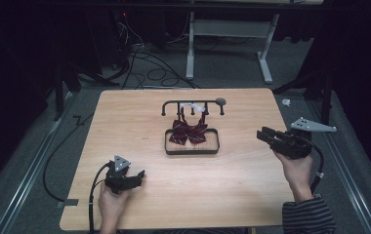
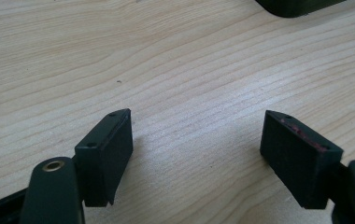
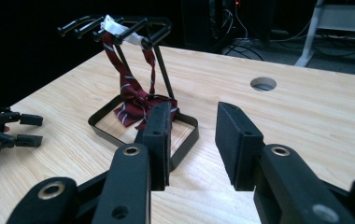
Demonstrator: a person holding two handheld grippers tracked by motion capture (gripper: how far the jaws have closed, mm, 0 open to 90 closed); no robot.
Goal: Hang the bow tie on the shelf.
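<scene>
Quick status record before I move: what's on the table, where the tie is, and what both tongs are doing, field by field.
table: wooden table, round hole near its far edge
rack: black rack with rectangular base frame, mid-table
tie: dark red striped bow tie hanging from the rack's top bar by a white strap, lower part resting inside the base frame
left tongs: left tongs open, holding nothing, low over bare wood near the front left
right tongs: right tongs open, holding nothing, at the right edge, pointed toward the rack
contact: neither touches the tie

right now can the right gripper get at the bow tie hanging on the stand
Probably yes. The right gripper is open and points toward the bow tie, which hangs off the black stand, with bare table between them.
</scene>
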